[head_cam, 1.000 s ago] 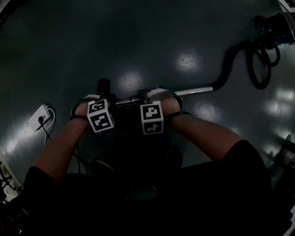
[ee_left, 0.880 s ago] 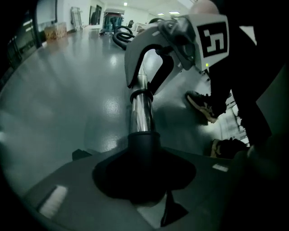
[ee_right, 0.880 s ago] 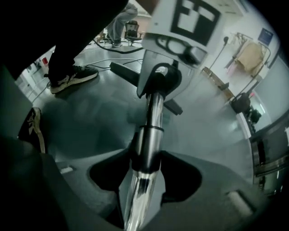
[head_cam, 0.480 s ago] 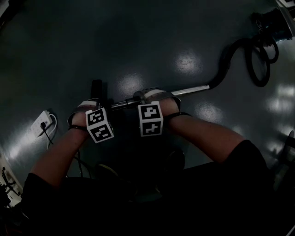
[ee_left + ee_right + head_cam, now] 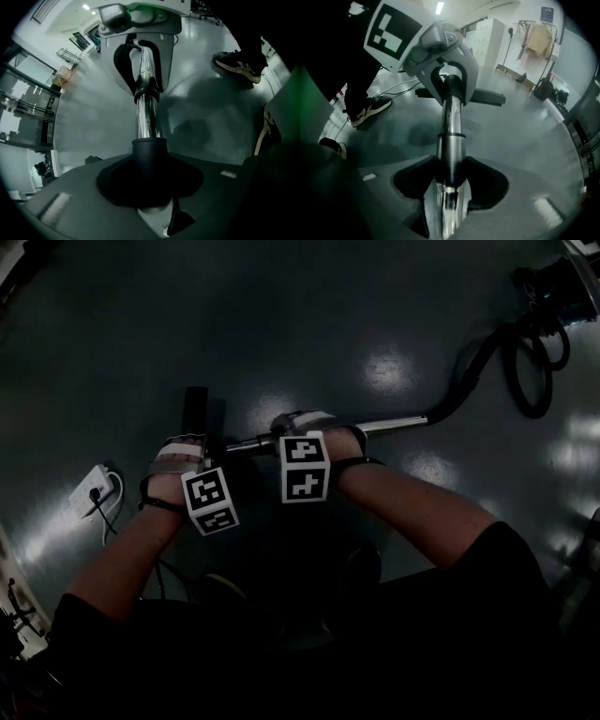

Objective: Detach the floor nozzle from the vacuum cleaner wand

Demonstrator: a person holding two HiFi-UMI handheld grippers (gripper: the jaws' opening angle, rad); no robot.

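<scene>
In the head view the chrome wand (image 5: pixel 389 425) lies level above the dark floor, and the black floor nozzle (image 5: pixel 195 411) sits at its left end. My left gripper (image 5: pixel 199 457) is shut on the nozzle's black neck (image 5: pixel 149 151), which fills the space between its jaws. My right gripper (image 5: pixel 309 430) is shut on the wand (image 5: pixel 451 154) a hand's width to the right. Each gripper view shows the other gripper clamped further along the same tube, the right gripper (image 5: pixel 140 56) in one and the left gripper (image 5: pixel 447 79) in the other. The nozzle's bar (image 5: pixel 485 97) shows behind the left gripper.
A black hose (image 5: pixel 478 352) curves from the wand's right end to the vacuum body (image 5: pixel 558 282) at the top right. A white power strip (image 5: pixel 94 491) with a cable lies on the floor at the left. The person's shoes (image 5: pixel 236 63) stand close by.
Both grippers have lifted with the wand, which sits higher in the head view. The left gripper's cube has tilted and rolled, and the nozzle has shifted up and left.
</scene>
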